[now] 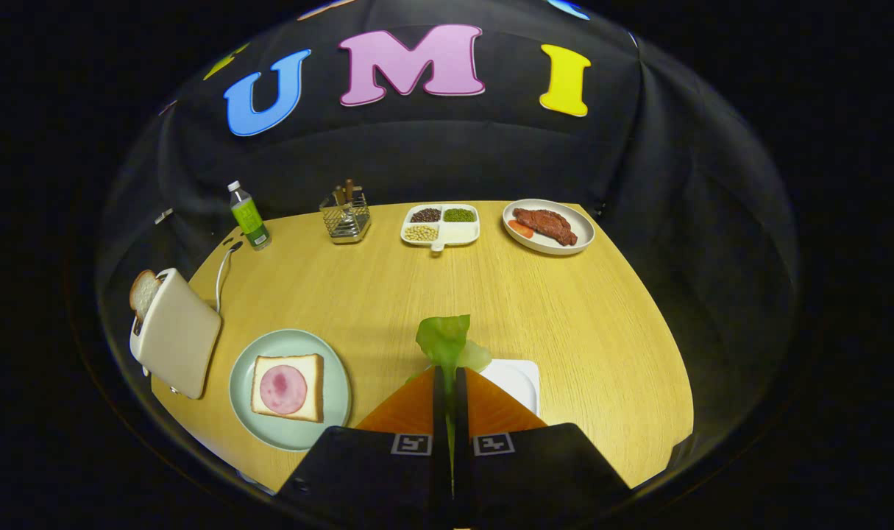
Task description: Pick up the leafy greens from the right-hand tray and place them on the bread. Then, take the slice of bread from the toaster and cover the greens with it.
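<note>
Your gripper has its jaws pressed together on the ruffled green lettuce leaf, which stands up just ahead of the fingertips, lifted above the white square tray on the yellow wood-grain surface. Judge step 1 as half complete: the greens are picked up but not yet placed.

The target lies to the left of the jaws: 1 square slice of white bread topped with a round pink ham slice, resting on a pale green round plate. No greens lie on it yet.

Beyond the plate, the cream-coloured toaster holds the 2nd bread slice, which protrudes from its slot, untouched.

Remaining work, as judged from this layout: carry the leaf left over the plate, release it on the ham, then extract the toaster slice and lay it over the greens.
</note>
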